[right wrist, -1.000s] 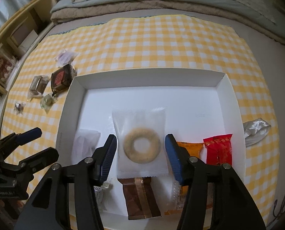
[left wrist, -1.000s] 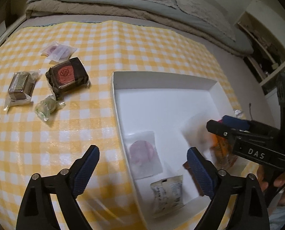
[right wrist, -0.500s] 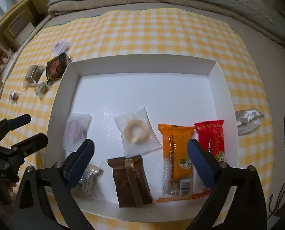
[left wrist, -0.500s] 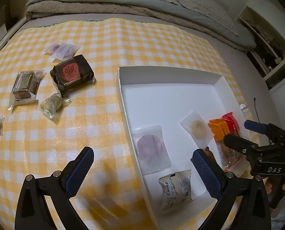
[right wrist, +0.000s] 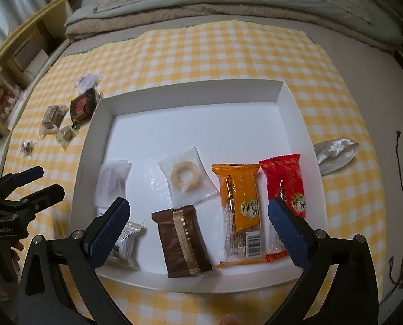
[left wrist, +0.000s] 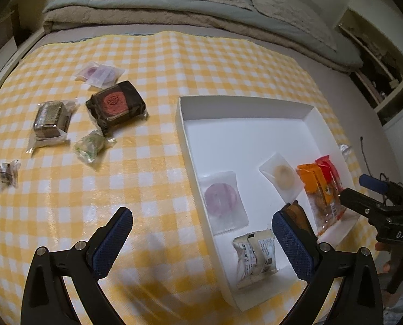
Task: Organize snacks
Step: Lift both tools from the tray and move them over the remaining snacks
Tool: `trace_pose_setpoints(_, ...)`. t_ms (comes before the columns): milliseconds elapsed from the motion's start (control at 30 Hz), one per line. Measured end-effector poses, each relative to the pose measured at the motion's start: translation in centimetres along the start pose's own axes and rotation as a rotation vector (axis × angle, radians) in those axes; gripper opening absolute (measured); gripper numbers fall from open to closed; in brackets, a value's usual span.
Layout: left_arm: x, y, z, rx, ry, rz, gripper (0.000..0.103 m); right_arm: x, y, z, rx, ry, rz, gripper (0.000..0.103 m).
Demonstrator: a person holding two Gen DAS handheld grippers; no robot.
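Blue-padded and spread wide with nothing between its fingers, the right gripper (right wrist: 198,224) hangs over the near edge of the white tray (right wrist: 190,92); a second ago it straddled the ring-cookie packet (right wrist: 186,174) closely, and it has since drawn back and opened, leaving that packet flat in the tray's middle. The left gripper (left wrist: 201,239) is likewise agape and empty, one finger over the yellow checked cloth (left wrist: 152,86), the other over the tray's near left corner, and it too has pulled away. Six snacks lie in the tray: the ring cookie, a pale purple-disc packet (right wrist: 112,180) to its left, a small white printed pack (right wrist: 125,243) near left, a brown wrapper (right wrist: 181,241) near centre, an orange bar (right wrist: 240,211) and a red bar (right wrist: 286,189) side by side on the right. Five snacks wait on the cloth to the left: a purple-tinted packet (left wrist: 100,73), a dark box with a red seal (left wrist: 116,105), a silvery block (left wrist: 49,120), a green sweet (left wrist: 90,146) and a tiny dark sweet (left wrist: 6,174). One crumpled silver wrapper (right wrist: 334,154) sits just right of the tray.
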State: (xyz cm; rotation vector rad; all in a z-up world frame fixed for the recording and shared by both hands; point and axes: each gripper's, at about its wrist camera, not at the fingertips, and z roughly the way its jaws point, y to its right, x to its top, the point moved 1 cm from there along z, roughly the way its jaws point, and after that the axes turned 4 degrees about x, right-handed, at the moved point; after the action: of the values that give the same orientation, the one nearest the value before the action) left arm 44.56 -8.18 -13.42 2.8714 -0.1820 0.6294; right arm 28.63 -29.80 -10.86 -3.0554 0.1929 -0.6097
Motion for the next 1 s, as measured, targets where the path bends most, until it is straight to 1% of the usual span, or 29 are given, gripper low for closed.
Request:
trace_pose_setpoints(267,-0.7,-1.5,-3.2,0.005,0.042,-0.003,0.103,-0.6,-0.8,-1.9,0.019,0.046,-0.005,0.103)
trace_pose_setpoints(400,-0.8,-2.9,-5.7,-0.003,0.077,-0.015,0.103,-0.4,-1.8,-2.9,0.031,0.076,-0.007,0.103)
trace_pose_setpoints(667,-1.0,-6.9,-11.1,0.026,0.176,-0.044,0.103,1.3,-5.6,-4.9,0.063,0.166,-0.036,0.103)
trace_pose_setpoints(733,-1.2,-8.2,-12.5,0.053,0.205,-0.047,0.103,2.0,-6.8,-5.2,0.070,0.187,-0.050,0.103)
trace_pose_setpoints(833,-1.7,-9.4,-14.3,0.080,0.239,-0.062,0.103,3.0,-8.6,-5.2,0.079,0.205,-0.075,0.103)
trace_pose_setpoints(1000,-2.3,-11.9,-16.5,0.094,0.276,-0.103,0.103,4.0,-11.8,-4.9,0.103,0.216,-0.133,0.103)
